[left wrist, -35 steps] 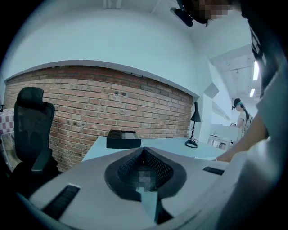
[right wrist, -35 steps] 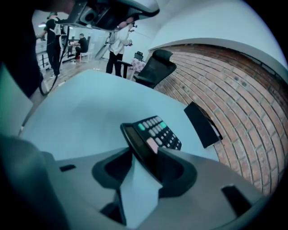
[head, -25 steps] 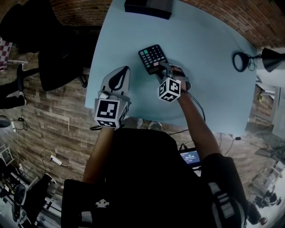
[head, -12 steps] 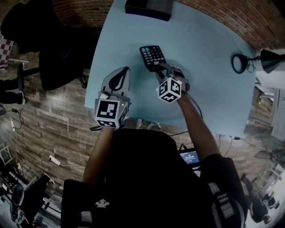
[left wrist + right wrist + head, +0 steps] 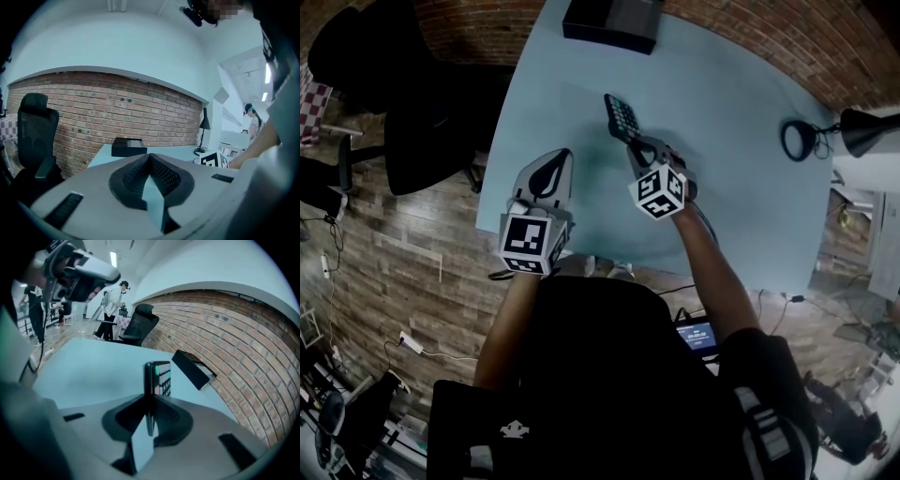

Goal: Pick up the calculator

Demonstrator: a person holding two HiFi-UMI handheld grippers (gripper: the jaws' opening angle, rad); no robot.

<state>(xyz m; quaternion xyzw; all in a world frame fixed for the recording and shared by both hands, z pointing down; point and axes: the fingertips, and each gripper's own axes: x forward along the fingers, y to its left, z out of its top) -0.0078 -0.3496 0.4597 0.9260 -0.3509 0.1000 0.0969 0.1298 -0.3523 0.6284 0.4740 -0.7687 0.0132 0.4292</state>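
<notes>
The black calculator with pale keys is off the light blue table and tipped onto its edge. My right gripper has it by its near end, and the jaws are closing on it. The right gripper view shows the calculator standing edge-on between the pads of the right gripper, keys facing right. My left gripper hovers over the table's near left part, shut and empty, well left of the calculator. In the left gripper view the left gripper has its tips together.
A black box lies at the table's far edge, beyond the calculator. A black desk lamp stands at the right. A dark office chair is off the table's left side. The near table edge runs just under both hands.
The calculator went from lying flat to raised and rolled onto its edge. The right gripper closed on it and rose, shifting slightly toward the far side. The left gripper stayed put.
</notes>
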